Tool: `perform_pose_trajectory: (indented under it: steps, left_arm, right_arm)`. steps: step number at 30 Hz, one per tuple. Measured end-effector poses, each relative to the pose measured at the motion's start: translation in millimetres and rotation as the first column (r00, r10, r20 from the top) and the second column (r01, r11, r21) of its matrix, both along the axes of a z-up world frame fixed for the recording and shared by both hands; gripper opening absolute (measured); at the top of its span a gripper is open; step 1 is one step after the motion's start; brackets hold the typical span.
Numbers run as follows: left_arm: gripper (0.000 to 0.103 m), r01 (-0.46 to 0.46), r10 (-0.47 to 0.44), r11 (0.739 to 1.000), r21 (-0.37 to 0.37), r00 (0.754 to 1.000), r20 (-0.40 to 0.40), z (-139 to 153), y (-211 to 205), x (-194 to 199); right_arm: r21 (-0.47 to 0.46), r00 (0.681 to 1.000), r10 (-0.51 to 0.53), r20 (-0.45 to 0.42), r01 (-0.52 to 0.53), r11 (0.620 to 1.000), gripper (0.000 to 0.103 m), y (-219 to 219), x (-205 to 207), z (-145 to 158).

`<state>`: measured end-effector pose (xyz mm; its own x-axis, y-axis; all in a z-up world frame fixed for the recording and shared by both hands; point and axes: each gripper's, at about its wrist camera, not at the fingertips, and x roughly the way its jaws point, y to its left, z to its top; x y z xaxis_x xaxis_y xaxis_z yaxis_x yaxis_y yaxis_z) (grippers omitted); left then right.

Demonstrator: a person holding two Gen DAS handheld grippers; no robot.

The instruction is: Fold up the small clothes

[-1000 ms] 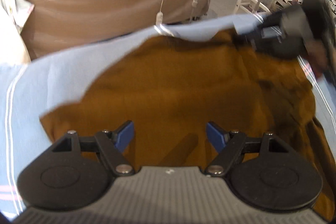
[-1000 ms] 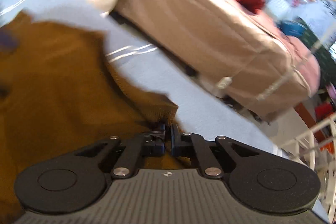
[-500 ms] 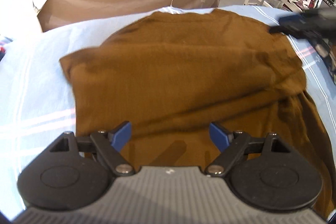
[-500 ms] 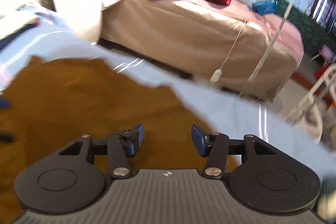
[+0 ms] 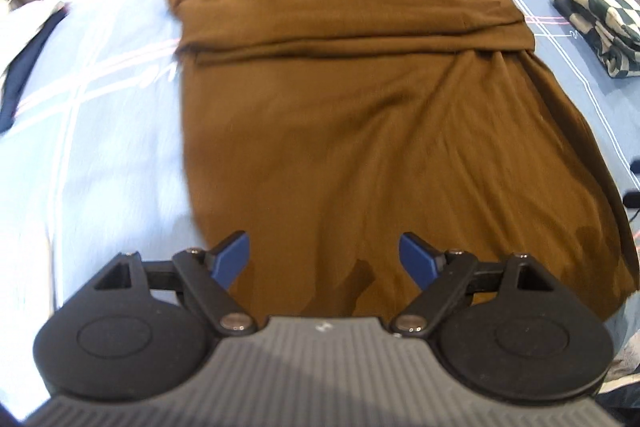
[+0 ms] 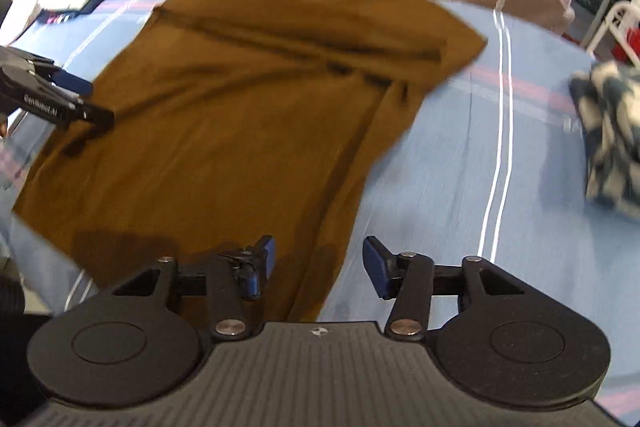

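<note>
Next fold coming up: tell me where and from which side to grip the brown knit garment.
Pinch the brown knit garment at its near hem corners, coming from the near edge; the far end is already folded over, and both open grippers, left and right, sit there.

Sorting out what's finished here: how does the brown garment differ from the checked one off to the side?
The brown garment is plain, while the checked garment is dark with a pale check. The brown one lies spread out with only its far part folded over; the checked one is a compact folded bundle. The brown one sits mid-sheet before both open grippers, left and right; the checked one sits at the right edge. Both rest on the blue striped sheet.
</note>
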<state>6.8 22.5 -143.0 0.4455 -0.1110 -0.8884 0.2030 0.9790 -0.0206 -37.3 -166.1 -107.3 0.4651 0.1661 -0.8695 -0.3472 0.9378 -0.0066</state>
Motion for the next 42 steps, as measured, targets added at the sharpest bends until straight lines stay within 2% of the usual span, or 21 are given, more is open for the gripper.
perform_pose_trajectory:
  steps: [3, 5, 9, 11, 14, 16, 21, 25, 27, 31, 36, 38, 39, 40, 41, 42]
  left_arm:
    - [0.083, -0.043, 0.043, 0.999, 0.007, 0.999, 0.031, 3, 7, -35]
    - [0.083, -0.051, 0.05, 0.998, 0.032, 0.998, 0.036, 4, 10, -59]
    - [0.082, -0.105, 0.105, 0.994, 0.006, 0.994, -0.015, 2, 22, -90]
    - [0.079, -0.146, 0.146, 0.989, -0.007, 0.988, -0.052, -2, 29, -100]
    - [0.076, -0.229, 0.227, 0.973, -0.031, 0.972, -0.062, -3, 39, -111]
    - [0.068, -0.273, 0.265, 0.959, -0.071, 0.959, -0.095, -7, 46, -114]
    - [0.06, -0.311, 0.303, 0.946, -0.094, 0.948, -0.097, -8, 49, -125]
    - [0.036, -0.342, 0.327, 0.93, -0.135, 0.937, -0.122, -8, 50, -128]
    - [0.035, -0.354, 0.339, 0.925, -0.136, 0.932, -0.125, -8, 49, -130]
    - [0.019, -0.362, 0.342, 0.919, -0.159, 0.93, -0.137, -10, 47, -130]
    - [0.011, -0.391, 0.366, 0.902, -0.184, 0.917, -0.156, -12, 51, -130]
    - [0.009, -0.371, 0.348, 0.912, -0.176, 0.925, -0.152, -11, 50, -130]
    - [0.008, -0.367, 0.344, 0.914, -0.171, 0.927, -0.149, -10, 49, -130]
    - [0.007, -0.37, 0.347, 0.913, -0.171, 0.926, -0.149, -10, 47, -128]
    - [0.007, -0.377, 0.354, 0.909, -0.176, 0.923, -0.15, -9, 48, -127]
    - [0.007, -0.383, 0.36, 0.906, -0.18, 0.921, -0.15, -8, 49, -128]
  right_arm:
    - [-0.012, 0.999, -0.029, -0.031, 0.029, 1.0, 0.078, 1, -21, -4]
    - [0.002, 0.997, -0.046, -0.054, 0.047, 0.999, 0.074, 0, -31, -7]
    - [0.014, 0.994, -0.073, -0.079, 0.075, 0.997, 0.072, -2, -43, -14]
    - [0.022, 0.993, -0.089, -0.081, 0.092, 0.996, 0.072, -4, -45, -16]
    - [0.028, 0.991, -0.105, -0.089, 0.108, 0.994, 0.072, -8, -52, -19]
    - [0.03, 0.99, -0.105, -0.091, 0.108, 0.994, 0.072, -10, -56, -19]
    - [0.044, 0.988, -0.116, -0.104, 0.121, 0.992, 0.072, -12, -61, -23]
    - [0.055, 0.985, -0.123, -0.121, 0.13, 0.99, 0.072, -15, -63, -27]
    - [0.06, 0.983, -0.133, -0.129, 0.142, 0.988, 0.071, -17, -62, -28]
    - [0.088, 0.973, -0.163, -0.163, 0.178, 0.98, 0.07, -22, -61, -35]
    - [0.118, 0.965, -0.187, -0.183, 0.21, 0.971, 0.07, -23, -57, -41]
    - [0.126, 0.963, -0.192, -0.189, 0.218, 0.968, 0.06, -22, -56, -43]
    - [0.127, 0.963, -0.188, -0.191, 0.214, 0.968, 0.045, -21, -55, -43]
    - [0.129, 0.964, -0.185, -0.191, 0.212, 0.969, 0.019, -21, -55, -44]
    - [0.14, 0.963, -0.184, -0.195, 0.213, 0.967, 0.007, -21, -55, -44]
    - [0.158, 0.96, -0.186, -0.209, 0.22, 0.963, 0.006, -24, -54, -45]
